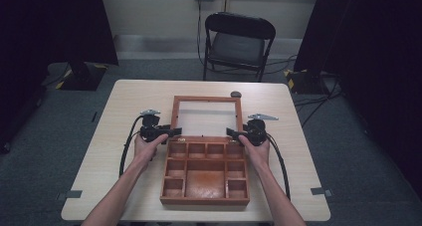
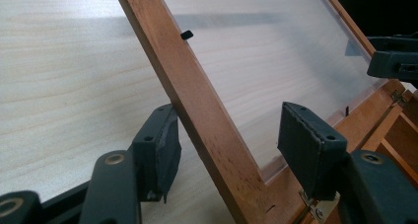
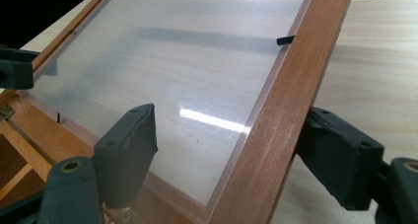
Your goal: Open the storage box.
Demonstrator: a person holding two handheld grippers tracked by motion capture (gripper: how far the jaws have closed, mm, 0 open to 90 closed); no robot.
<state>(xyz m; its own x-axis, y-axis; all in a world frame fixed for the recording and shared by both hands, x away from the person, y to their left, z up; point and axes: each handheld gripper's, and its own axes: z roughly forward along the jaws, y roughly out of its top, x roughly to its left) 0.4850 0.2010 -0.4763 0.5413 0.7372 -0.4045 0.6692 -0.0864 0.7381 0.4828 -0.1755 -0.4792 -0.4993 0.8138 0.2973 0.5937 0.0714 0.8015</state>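
A wooden box (image 1: 205,200) with several empty compartments stands on the table near the front edge. Its lid (image 1: 175,111), a wooden frame around a clear pane (image 2: 276,51), is swung open behind it. My left gripper (image 1: 174,132) is open, and its jaws straddle the lid's left rail (image 2: 187,86) near the hinge; in its own view that gripper (image 2: 226,130) has a gap on the pane side. My right gripper (image 1: 233,133) is open too. In its own view the right gripper (image 3: 231,130) straddles the right rail (image 3: 286,100), one jaw over the pane.
The light wooden table (image 1: 129,101) has bare room left and right of the box. A small dark round object (image 1: 236,94) lies just behind the lid. A black folding chair (image 1: 238,42) stands beyond the far edge, with dark curtains at both sides.
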